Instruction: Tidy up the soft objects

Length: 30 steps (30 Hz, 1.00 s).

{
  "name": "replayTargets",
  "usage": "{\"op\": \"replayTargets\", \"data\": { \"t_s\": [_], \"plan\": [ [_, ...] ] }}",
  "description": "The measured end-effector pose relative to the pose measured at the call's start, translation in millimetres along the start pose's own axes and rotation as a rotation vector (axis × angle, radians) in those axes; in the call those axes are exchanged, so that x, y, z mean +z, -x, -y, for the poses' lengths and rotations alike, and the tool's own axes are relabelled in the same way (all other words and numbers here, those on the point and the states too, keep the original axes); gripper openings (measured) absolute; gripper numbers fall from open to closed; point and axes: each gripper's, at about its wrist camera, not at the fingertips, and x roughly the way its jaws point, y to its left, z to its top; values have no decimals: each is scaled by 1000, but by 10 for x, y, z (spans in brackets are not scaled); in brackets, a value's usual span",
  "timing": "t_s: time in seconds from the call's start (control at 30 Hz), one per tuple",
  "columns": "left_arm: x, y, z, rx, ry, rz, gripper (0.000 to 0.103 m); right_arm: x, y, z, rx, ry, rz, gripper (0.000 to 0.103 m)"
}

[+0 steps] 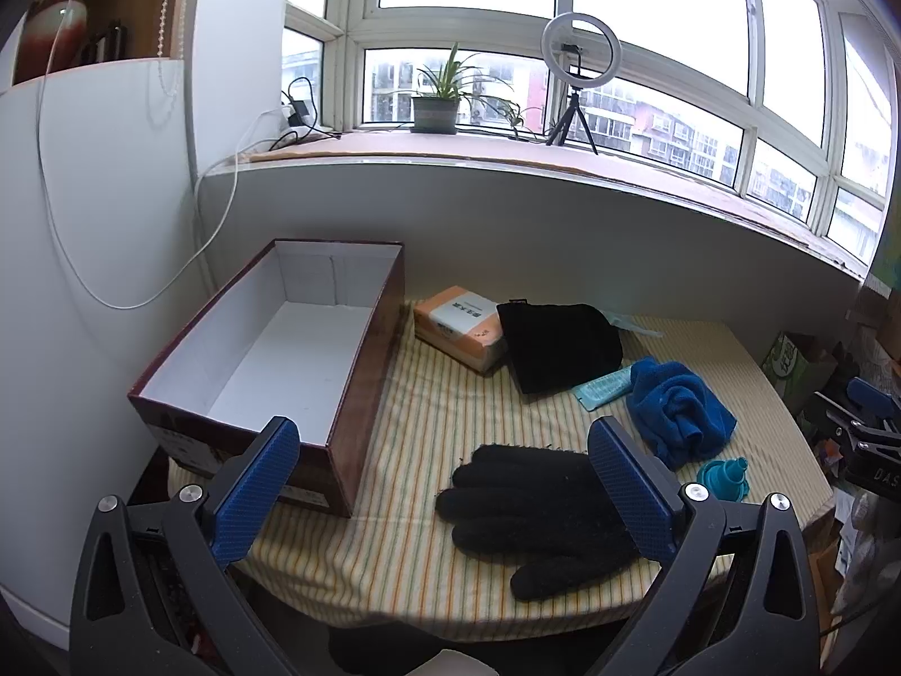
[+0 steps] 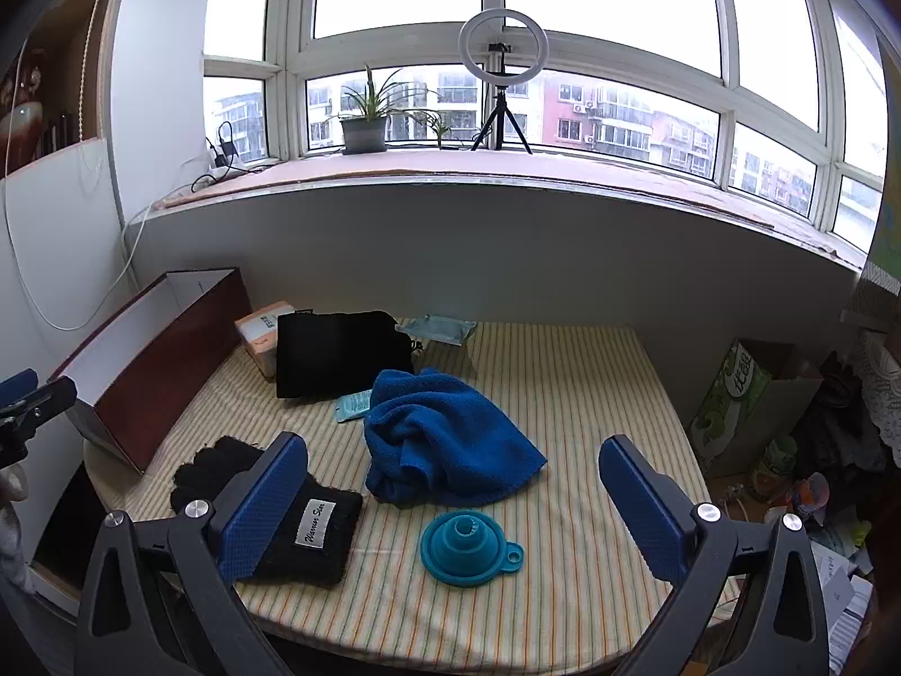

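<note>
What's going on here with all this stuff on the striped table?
A person holds two handheld grippers above the striped cloth-covered table, sorting soft things. Both the left gripper and the right gripper have jaws wide open and hold nothing. The open dark-red cardboard box is empty. The black knit glove, crumpled blue towel, black fabric pouch and teal silicone funnel lie on the table.

The left gripper and right gripper both hang above the striped cloth, tilted downward, jaws spread wide and empty.
</note>
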Motion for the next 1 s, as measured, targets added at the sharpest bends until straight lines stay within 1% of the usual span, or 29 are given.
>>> {"op": "replayTargets", "data": {
  "t_s": [0.2,1.0],
  "plan": [
    [-15,-11,27,-3,-7,-6,102,-8,4,-18,-15,12,3,102],
    [-47,-50,64,-8,-12,-20,102,-25,6,-57,-6,21,-3,102]
  ]
}}
